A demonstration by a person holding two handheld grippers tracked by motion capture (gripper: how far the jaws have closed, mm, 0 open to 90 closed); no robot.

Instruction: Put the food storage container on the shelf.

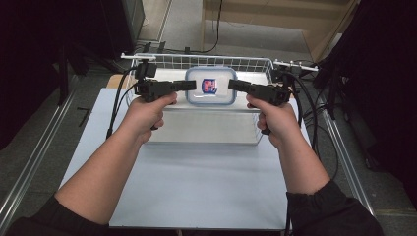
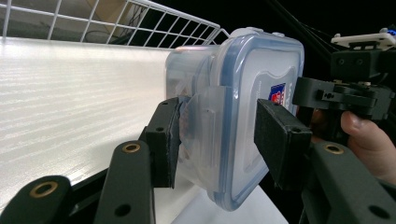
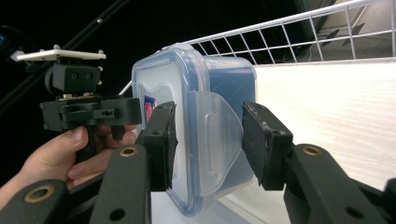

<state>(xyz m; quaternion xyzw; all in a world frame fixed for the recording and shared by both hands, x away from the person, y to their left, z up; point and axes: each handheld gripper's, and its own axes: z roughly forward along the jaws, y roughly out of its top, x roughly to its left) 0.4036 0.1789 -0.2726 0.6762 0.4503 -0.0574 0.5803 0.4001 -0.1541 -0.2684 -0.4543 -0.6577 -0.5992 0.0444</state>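
Clear plastic box with blue-rimmed lid (image 1: pixel 211 86) sits in white wire basket (image 1: pixel 206 61) – left gripper (image 1: pixel 193 85), right gripper (image 1: pixel 231 84) both open, straddling side flaps – no squeeze.

Lab or test bay, not a home. Pale work table (image 1: pixel 196 187) on bare concrete floor (image 1: pixel 29 142); metal rails (image 1: pixel 29 162) along both sides. Black curtains (image 1: pixel 383 88) at 9 and 3 o'clock. Loose cables (image 1: pixel 324 142) at 3 o'clock. Plywood panel (image 1: pixel 275 14) at 12 o'clock.
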